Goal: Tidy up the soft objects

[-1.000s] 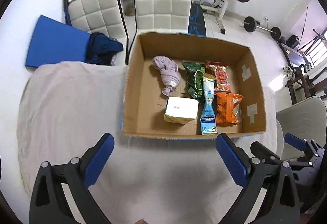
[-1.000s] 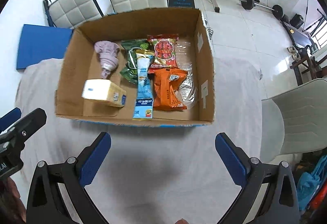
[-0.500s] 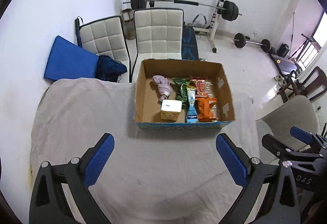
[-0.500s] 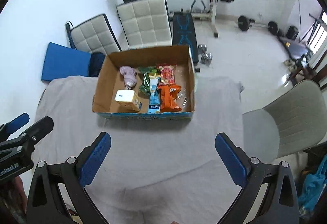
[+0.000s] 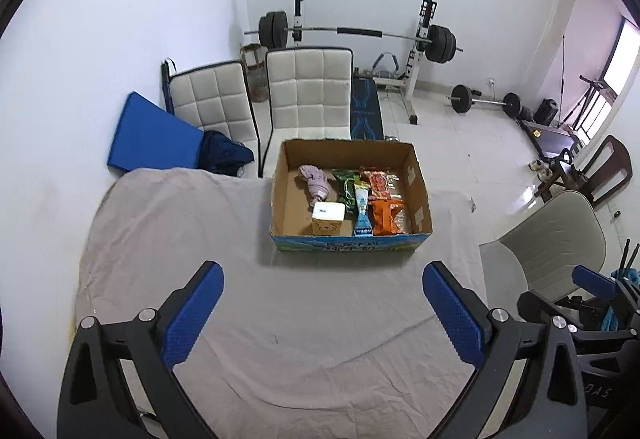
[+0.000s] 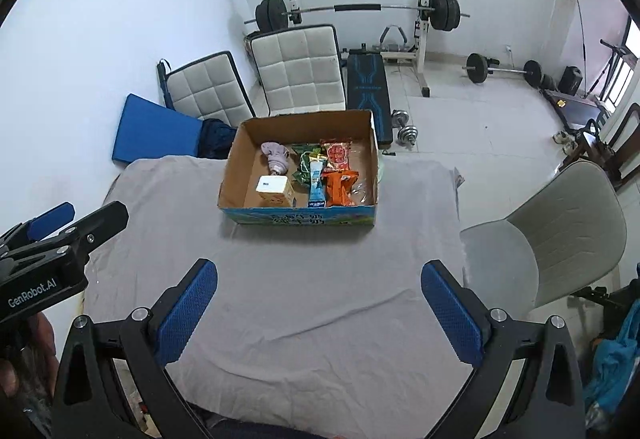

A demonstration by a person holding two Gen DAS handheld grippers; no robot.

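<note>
A cardboard box stands at the far side of a table covered with a grey cloth. In it lie a purple cloth bundle, a white tissue pack, a green packet, a light blue pouch, a red packet and an orange packet. My left gripper is open and empty, well back from the box. My right gripper is open and empty too.
Two white padded chairs stand behind the table, with a blue mat against the left wall. A grey chair stands at the right. A barbell rack and weights fill the back of the room.
Both grippers have pulled back and up from the box, which now looks much smaller and farther. Both stay open and empty.
</note>
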